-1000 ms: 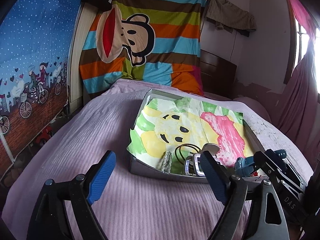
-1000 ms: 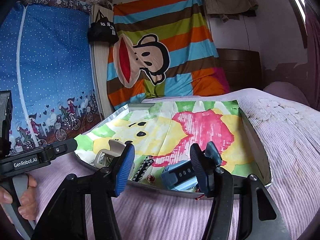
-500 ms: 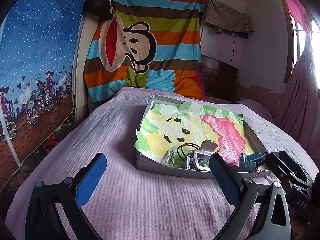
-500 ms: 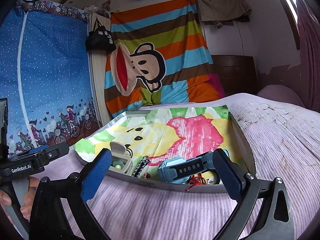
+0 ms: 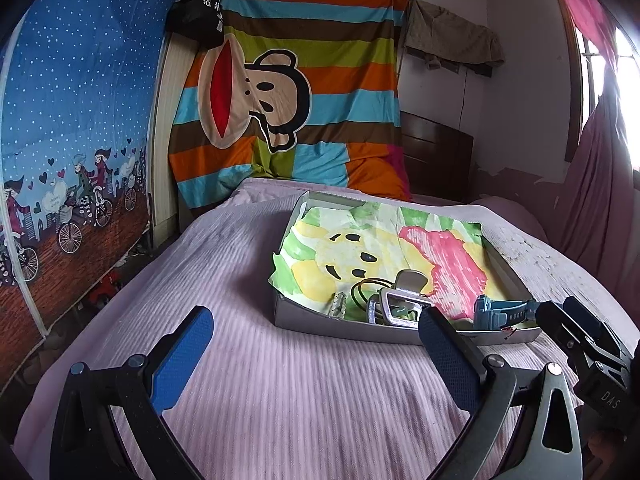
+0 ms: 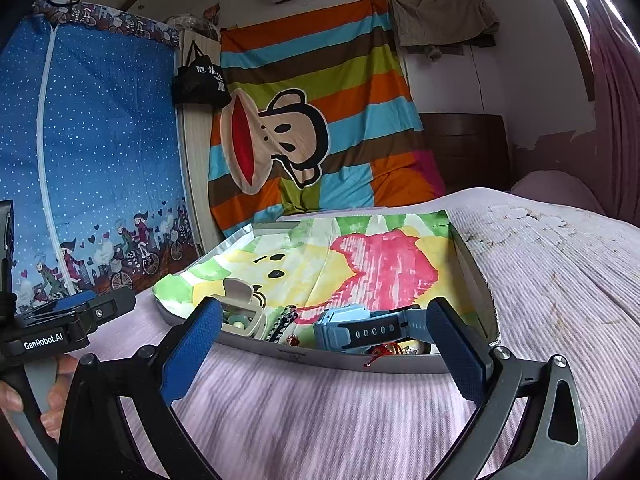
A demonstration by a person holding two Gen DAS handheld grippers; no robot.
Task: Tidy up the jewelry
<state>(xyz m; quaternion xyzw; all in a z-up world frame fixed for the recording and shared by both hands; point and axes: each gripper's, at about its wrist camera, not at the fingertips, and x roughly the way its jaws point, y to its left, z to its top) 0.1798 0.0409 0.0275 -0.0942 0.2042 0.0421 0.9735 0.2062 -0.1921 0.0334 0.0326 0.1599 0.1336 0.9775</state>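
— Right now, what do your grippers have hold of?

— Nothing. Your left gripper (image 5: 316,344) stands with its blue pads spread as wide as they go, empty, above the lilac bedspread (image 5: 248,364) just short of the tray. Your right gripper (image 6: 326,332) is likewise spread wide with nothing pressed between the pads; in its own view the blue watch (image 6: 360,330) lies beyond the gap, inside the tray, untouched.

— Where is the jewelry?

— All of it sits at the near end of the shallow grey tray (image 6: 320,358), which rests on the bed and is lined with a painted paper sheet (image 6: 372,264) in yellow, pink and green. From your right wrist view, left to right: a pale case (image 6: 242,308) with small beads inside, a dark patterned strip (image 6: 282,322), the blue watch on its side, and a red cord (image 6: 380,354) hanging over the tray's near lip. From your left wrist view you see a beaded strip (image 5: 338,306), dark thin hoops (image 5: 370,290) and a silver frame (image 5: 400,312) close together near the front-left corner, with the watch (image 5: 498,312) to their right.

— And around the bed?

— A striped monkey-print cloth (image 5: 288,92) hangs behind the bed, and a blue starry curtain (image 5: 76,120) covers the left side. Your left hand (image 6: 24,404) shows at the edge of the right wrist view, wrapped around its handle.
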